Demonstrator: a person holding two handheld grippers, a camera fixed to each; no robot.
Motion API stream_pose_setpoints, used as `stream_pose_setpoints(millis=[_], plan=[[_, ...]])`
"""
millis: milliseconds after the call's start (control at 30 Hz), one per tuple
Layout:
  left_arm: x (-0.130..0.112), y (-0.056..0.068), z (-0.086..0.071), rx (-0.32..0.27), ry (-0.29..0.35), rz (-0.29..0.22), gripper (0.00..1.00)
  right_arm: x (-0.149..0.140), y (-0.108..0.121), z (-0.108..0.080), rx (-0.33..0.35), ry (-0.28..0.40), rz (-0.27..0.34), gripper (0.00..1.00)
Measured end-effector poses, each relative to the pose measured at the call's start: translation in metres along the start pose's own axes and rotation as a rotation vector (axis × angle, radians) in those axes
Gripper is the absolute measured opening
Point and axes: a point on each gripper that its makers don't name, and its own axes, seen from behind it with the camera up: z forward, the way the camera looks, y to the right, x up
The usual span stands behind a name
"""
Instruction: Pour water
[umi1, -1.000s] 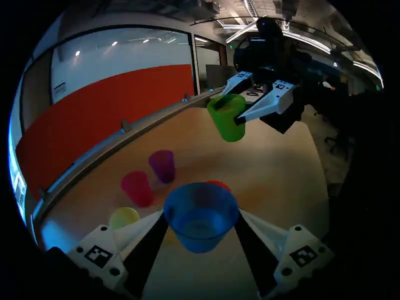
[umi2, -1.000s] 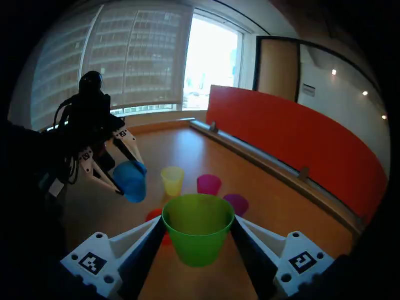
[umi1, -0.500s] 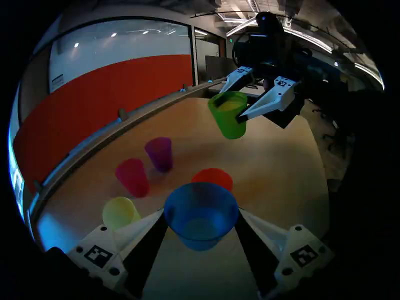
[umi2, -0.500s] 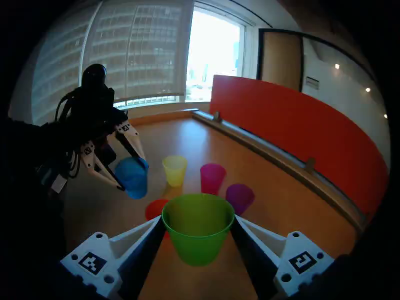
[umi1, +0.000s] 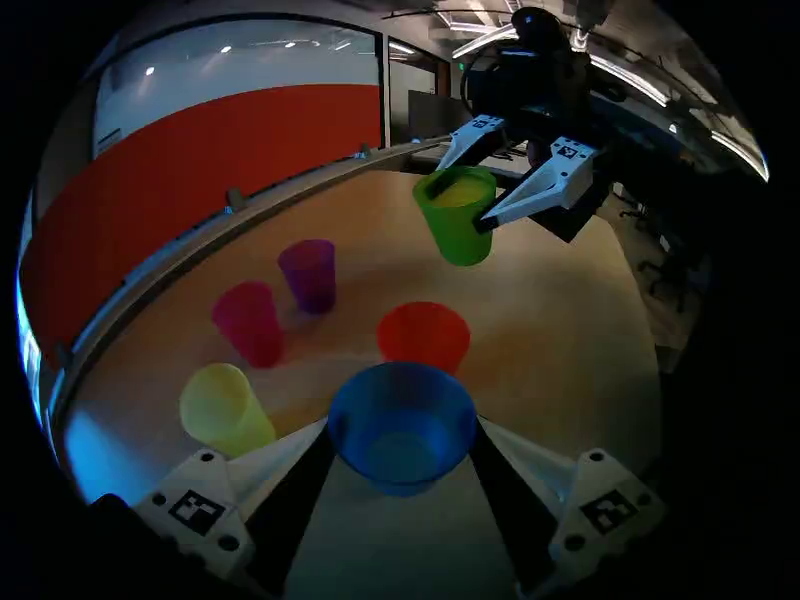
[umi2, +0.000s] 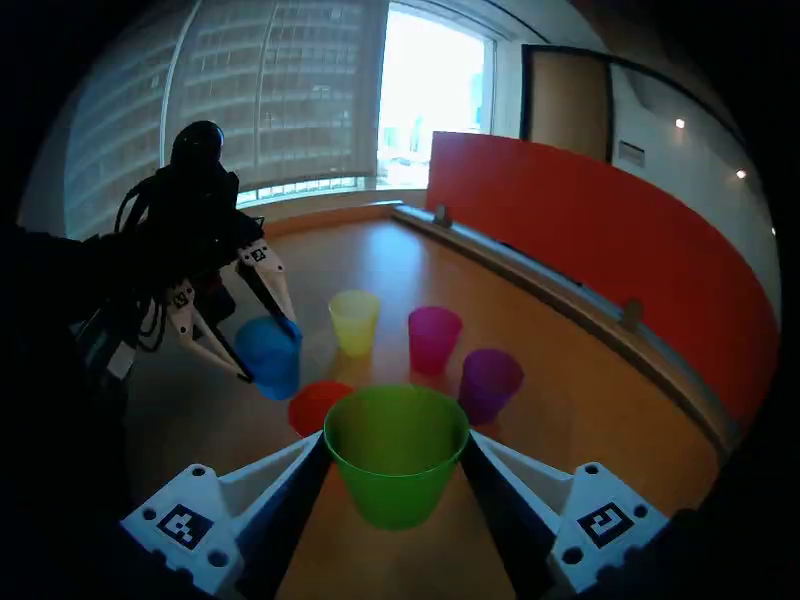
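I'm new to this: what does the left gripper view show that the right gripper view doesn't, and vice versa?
Left gripper view: the blue cup up close in the left gripper, with a dim office and ceiling lights behind. Right gripper view: the green cup up close in the right gripper, with bright windows and a door behind. Shared: both held cups, the yellow cup, pink cup, purple cup and red cup standing on the wooden table, and the red wall panel.
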Motion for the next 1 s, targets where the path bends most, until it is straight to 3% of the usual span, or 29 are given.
stream_pose_setpoints(millis=[500, 1000], plan=[[-0.018, -0.007, 0.016, -0.015, -0.041, -0.010, 0.88, -0.012, 0.006, 0.010, 0.006, -0.018, 0.010, 0.91], [-0.023, -0.007, 0.024, -0.028, -0.038, -0.022, 0.88, -0.015, 0.007, 0.018, 0.008, -0.025, 0.013, 0.91]])
